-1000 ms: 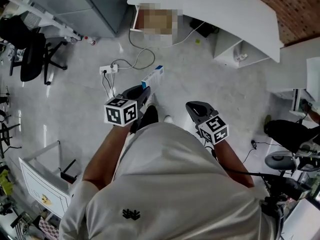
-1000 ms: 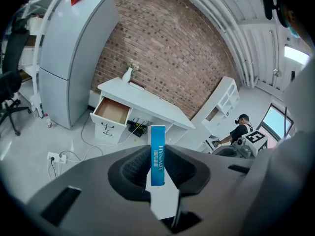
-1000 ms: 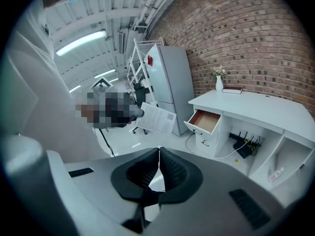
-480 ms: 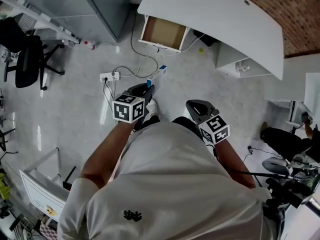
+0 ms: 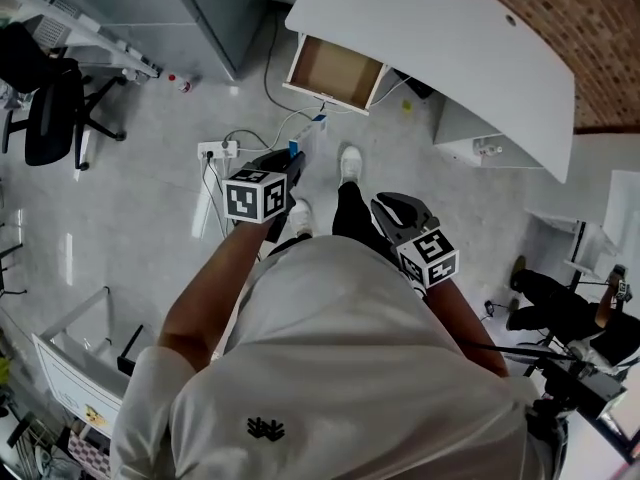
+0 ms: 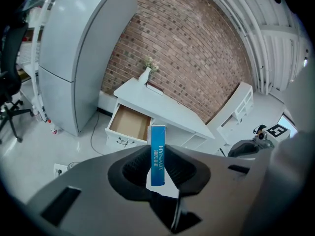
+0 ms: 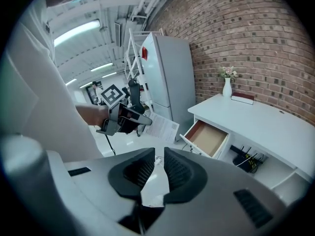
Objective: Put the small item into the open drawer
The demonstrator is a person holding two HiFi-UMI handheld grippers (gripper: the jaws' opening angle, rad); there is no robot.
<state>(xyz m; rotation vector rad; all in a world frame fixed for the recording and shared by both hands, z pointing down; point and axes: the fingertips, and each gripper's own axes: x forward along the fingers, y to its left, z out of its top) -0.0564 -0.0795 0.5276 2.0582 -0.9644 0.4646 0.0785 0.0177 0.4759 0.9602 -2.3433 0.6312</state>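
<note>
step: carrying to the desk (image 5: 450,38); drawer well apart from both grippers, nothing placed yet
box: slim blue box (image 6: 157,154), upright on edge between the left pads, free end poking out past the tips toward the drawer
left gripper (image 5: 296,164): clamped shut on the box's two broad faces, low on its length; probably so the free end goes in first and drops clean on release
right gripper (image 7: 159,157): jaws just been opening, now a narrow gap, nothing between them; carried alongside, no job visible, maybe spare for steadying the drawer
drawer (image 5: 335,71): pulled out under the desk, bare inside, nothing to dodge
aim: both grippers tipped down and forward; drawer straight beyond the box in left gripper view
risk: power strip (image 5: 215,150) and cable on the floor between feet and drawer; box held by one end only, could pivot
</note>
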